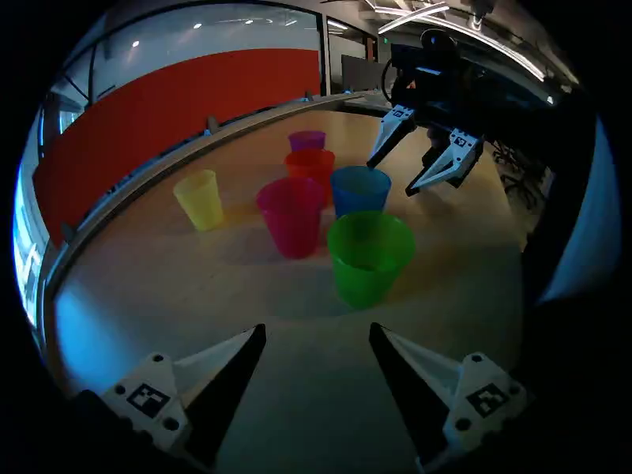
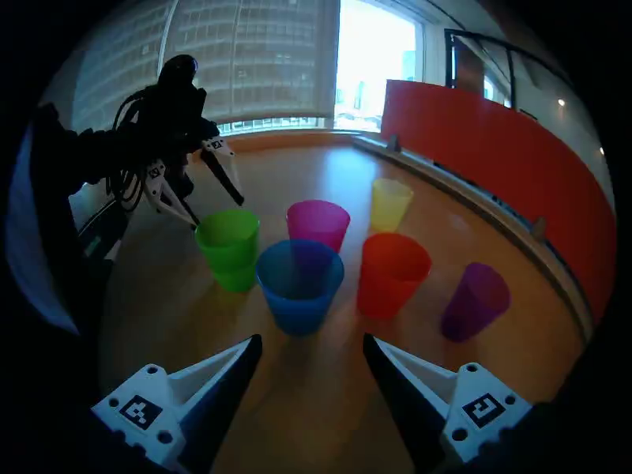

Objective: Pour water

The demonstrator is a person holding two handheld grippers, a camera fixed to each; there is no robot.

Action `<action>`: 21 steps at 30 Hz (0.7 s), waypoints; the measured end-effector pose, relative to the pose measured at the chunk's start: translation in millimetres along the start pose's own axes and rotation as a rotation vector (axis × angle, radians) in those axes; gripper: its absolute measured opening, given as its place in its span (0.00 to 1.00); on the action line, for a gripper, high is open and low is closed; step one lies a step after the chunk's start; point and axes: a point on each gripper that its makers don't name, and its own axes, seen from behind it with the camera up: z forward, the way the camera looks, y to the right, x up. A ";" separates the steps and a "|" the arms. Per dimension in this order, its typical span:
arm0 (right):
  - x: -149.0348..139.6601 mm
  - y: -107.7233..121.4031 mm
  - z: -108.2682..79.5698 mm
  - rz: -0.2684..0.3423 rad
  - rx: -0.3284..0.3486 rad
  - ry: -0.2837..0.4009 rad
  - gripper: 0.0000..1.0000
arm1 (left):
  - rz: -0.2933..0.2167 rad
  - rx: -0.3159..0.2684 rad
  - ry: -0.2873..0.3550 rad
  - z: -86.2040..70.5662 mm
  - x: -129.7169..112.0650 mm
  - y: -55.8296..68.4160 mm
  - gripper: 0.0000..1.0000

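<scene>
The left gripper (image 1: 316,328) and right gripper (image 2: 312,338) face the translucent blue plastic cup (image 2: 300,288) from opposite sides, jaws spread and empty — with the green plastic cup (image 2: 229,249) and red plastic cup (image 2: 391,272) just beside it on the wooden table (image 2: 316,411), a wide grab may topple a neighbour.

Left gripper view: dim overall, bluish cast. Ceiling strip lights (image 1: 412,17) far behind the green cup (image 1: 370,257) read as thin glare streaks; a soft shadow pools at that cup's base. Right gripper view: brighter, warmer. The window (image 2: 375,63) behind the green cup is blown out white and throws a sheen on the table (image 2: 308,178) beyond it. Fisheye bends straight lines; both views darken away from the cup.
</scene>
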 end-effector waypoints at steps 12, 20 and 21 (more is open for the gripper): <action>2.6 10.1 -17.3 0.076 -0.097 0.038 0.99 | -0.090 0.185 0.065 -16.6 8.2 -51.1 0.98; 5.1 28.7 -37.0 0.171 -0.207 0.086 0.99 | -0.181 0.300 0.148 -29.5 14.0 -77.2 0.97; 4.6 31.1 -39.4 0.184 -0.221 0.091 0.99 | -0.195 0.314 0.160 -31.7 14.8 -80.3 0.98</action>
